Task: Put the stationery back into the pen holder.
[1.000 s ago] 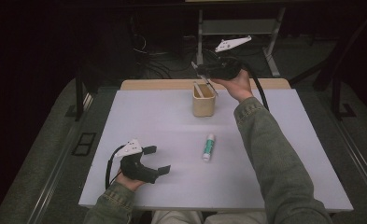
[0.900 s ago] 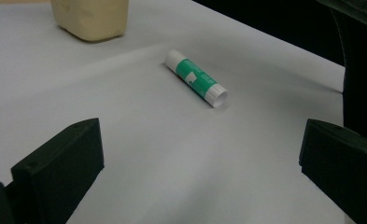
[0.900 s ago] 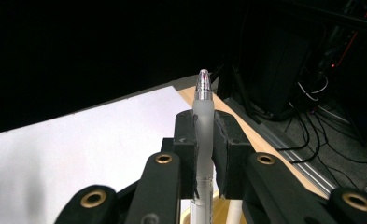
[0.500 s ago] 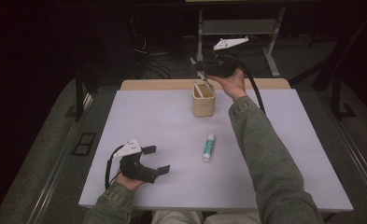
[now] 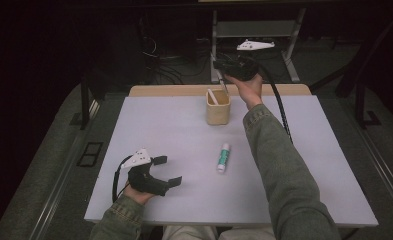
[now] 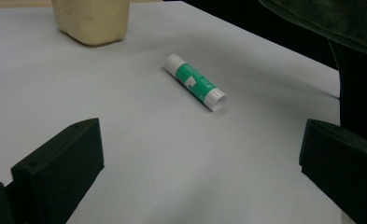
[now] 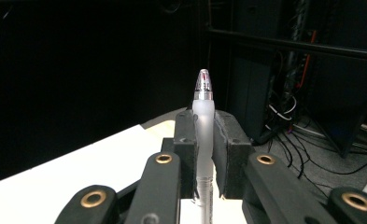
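Note:
My right gripper (image 5: pixel 223 70) is raised beyond the table's far edge, just above a beige cup (image 5: pixel 218 111). It is shut on a translucent white pen (image 7: pixel 203 116), whose silver tip points up past the jaws in the right gripper view. From above, the pen (image 5: pixel 224 85) slants down toward the cup's rim. A white stick (image 5: pixel 213 96) leans inside the cup. A green-and-white glue stick (image 5: pixel 224 156) lies mid-table. My left gripper (image 5: pixel 165 171) rests open near the front left. In the left gripper view the glue stick (image 6: pixel 196 83) lies well ahead of my left gripper (image 6: pixel 202 156).
The white table (image 5: pixel 174 130) has a wooden strip along its far edge. Behind it are dark shelving, cables and a metal stand (image 5: pixel 256 30). My right sleeve (image 5: pixel 279 165) crosses the table's right half. The beige cup (image 6: pixel 92 18) stands far ahead in the left gripper view.
My right arm has shifted slightly left and the gripper has sunk a little over the cup, pen still clamped. The left gripper has stayed put.

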A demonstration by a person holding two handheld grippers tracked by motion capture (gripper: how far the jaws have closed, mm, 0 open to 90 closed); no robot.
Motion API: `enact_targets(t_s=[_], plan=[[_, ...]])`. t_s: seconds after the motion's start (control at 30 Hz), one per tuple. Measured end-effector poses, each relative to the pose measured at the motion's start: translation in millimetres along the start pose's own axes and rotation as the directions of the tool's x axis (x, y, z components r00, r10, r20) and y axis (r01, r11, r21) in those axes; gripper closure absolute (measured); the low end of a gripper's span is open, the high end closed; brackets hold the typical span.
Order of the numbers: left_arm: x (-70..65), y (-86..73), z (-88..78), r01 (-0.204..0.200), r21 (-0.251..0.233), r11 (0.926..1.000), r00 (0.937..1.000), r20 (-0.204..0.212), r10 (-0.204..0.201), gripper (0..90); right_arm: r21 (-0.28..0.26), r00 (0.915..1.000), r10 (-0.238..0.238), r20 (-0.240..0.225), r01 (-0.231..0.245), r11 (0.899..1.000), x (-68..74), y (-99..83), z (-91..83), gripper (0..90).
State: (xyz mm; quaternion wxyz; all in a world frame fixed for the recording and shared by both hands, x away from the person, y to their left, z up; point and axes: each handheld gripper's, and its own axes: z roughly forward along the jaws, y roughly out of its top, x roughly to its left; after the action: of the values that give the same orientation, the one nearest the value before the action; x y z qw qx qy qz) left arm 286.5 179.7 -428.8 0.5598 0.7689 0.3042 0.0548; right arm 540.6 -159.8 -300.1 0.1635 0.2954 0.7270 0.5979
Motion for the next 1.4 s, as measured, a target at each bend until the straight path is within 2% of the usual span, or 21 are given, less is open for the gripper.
enact_targets(t_s=[0.17, 0.47, 0.9, 1.17, 1.4], plan=[[0.2, 0.2, -0.7, -0.007, 0.006, 1.0, 1.0, -0.002, 0.007, 0.0, -0.022, 0.9995, 0.029, 0.015, -0.029, 0.999, -1.4, -9.4, 4.5, 79.6], [0.2, 0.1, -0.4, -0.003, 0.001, 1.0, 1.0, -0.001, 0.003, 0.0, 0.0, 0.9985, 0.051, 0.022, -0.051, 0.999, -1.8, -29.7, 14.7, 79.6], [-0.1, -0.2, 0.3, -0.001, 0.006, 1.0, 1.0, -0.004, 0.001, 0.0, 0.043, 0.9974, 0.068, 0.024, -0.069, 0.997, 1.5, -51.7, 18.4, 79.1], [-0.2, -0.1, 0.4, -0.008, 0.009, 0.9999, 1.0, -0.005, 0.008, 0.0, 0.07, 0.9962, 0.07, 0.052, -0.074, 0.995, 4.5, -59.6, 13.4, 66.5], [-0.3, -0.4, 1.2, -0.008, 0.012, 0.9999, 1.0, -0.006, 0.008, 0.0, 0.098, 0.9952, 0.086, 0.045, -0.09, 0.991, 5.0, -59.1, 2.1, 55.7]])
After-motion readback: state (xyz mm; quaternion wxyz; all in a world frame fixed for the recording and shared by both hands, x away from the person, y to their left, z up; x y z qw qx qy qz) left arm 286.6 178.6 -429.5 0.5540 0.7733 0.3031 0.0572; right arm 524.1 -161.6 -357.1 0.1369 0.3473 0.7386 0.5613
